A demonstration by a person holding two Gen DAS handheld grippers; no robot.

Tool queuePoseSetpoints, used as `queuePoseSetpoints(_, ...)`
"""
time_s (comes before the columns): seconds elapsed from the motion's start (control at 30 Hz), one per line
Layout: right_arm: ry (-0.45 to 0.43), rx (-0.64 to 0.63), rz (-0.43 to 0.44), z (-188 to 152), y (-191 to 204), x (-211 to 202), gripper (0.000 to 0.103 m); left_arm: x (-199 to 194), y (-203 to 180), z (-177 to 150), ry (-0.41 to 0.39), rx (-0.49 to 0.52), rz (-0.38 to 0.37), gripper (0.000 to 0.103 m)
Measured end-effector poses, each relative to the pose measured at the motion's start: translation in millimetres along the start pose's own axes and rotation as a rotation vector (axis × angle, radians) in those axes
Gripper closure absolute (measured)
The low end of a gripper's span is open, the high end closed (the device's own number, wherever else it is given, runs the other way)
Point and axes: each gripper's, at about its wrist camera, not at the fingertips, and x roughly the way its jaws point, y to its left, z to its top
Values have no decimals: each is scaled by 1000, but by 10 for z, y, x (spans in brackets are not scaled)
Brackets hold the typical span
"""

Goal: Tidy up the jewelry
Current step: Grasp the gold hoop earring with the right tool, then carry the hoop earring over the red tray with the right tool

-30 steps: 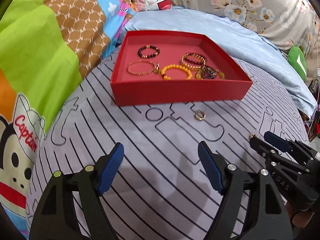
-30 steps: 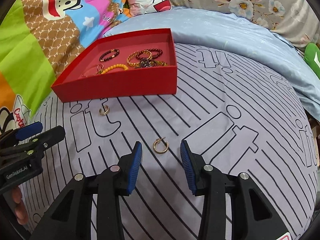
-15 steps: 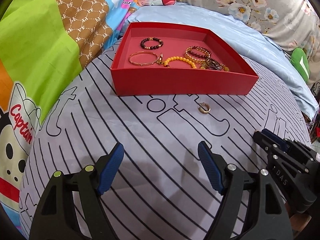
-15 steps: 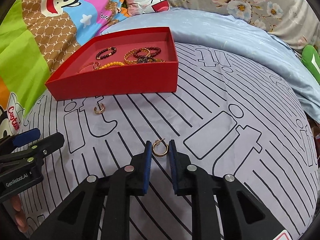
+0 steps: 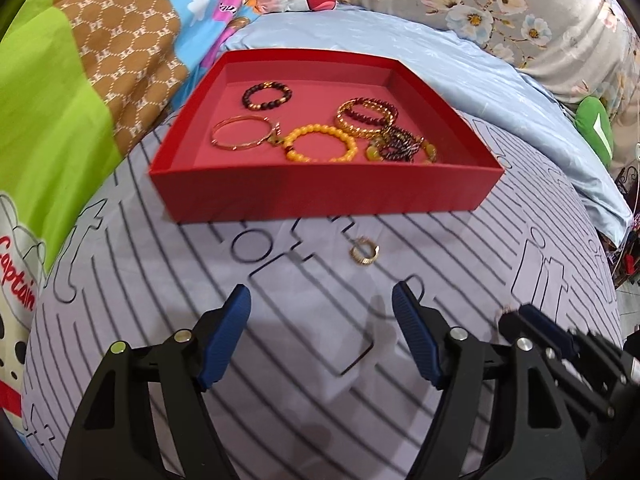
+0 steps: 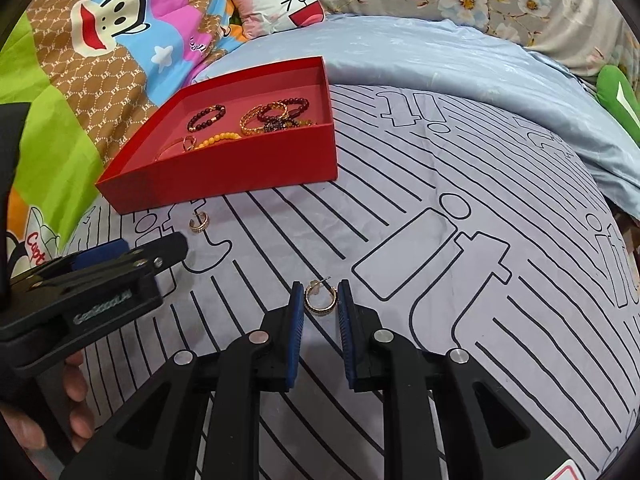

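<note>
A gold hoop earring (image 6: pixel 320 300) lies on the striped grey sheet, and my right gripper (image 6: pixel 320 306) is shut on it, blue pads pressing both sides. A second, smaller gold earring (image 5: pixel 364 251) (image 6: pixel 199 222) lies on the sheet just in front of the red box (image 5: pixel 320 196) (image 6: pixel 240 172). The box holds several bracelets, among them a yellow bead bracelet (image 5: pixel 320 148) and a thin gold bangle (image 5: pixel 240 136). My left gripper (image 5: pixel 320 296) (image 6: pixel 148 248) hovers short of the small earring, its jaws closing with nothing between them. In the left wrist view the right gripper (image 5: pixel 516 318) shows at the lower right.
A cartoon monkey blanket (image 6: pixel 100 40) lies to the left and a light blue quilt (image 6: pixel 440 60) behind the box. A pink rabbit pillow (image 6: pixel 280 0) and a green plush (image 5: pixel 596 128) sit at the back. A person's hand (image 6: pixel 76 392) holds the left gripper.
The right gripper's jaws closed onto the hoop earring. The left gripper moved forward toward the small earring and the box, and its jaws narrowed slightly.
</note>
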Motion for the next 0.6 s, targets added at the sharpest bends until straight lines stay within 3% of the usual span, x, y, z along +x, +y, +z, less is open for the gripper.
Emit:
queuePoseSetpoints(0.3, 2, 13, 11, -4, -44, 18, 87, 189, -164, 94, 1, 30, 27, 48)
queuePoseSetpoints(0.6, 10, 18, 11, -16, -60, 54, 87, 215, -238, 108, -13, 66, 50, 71)
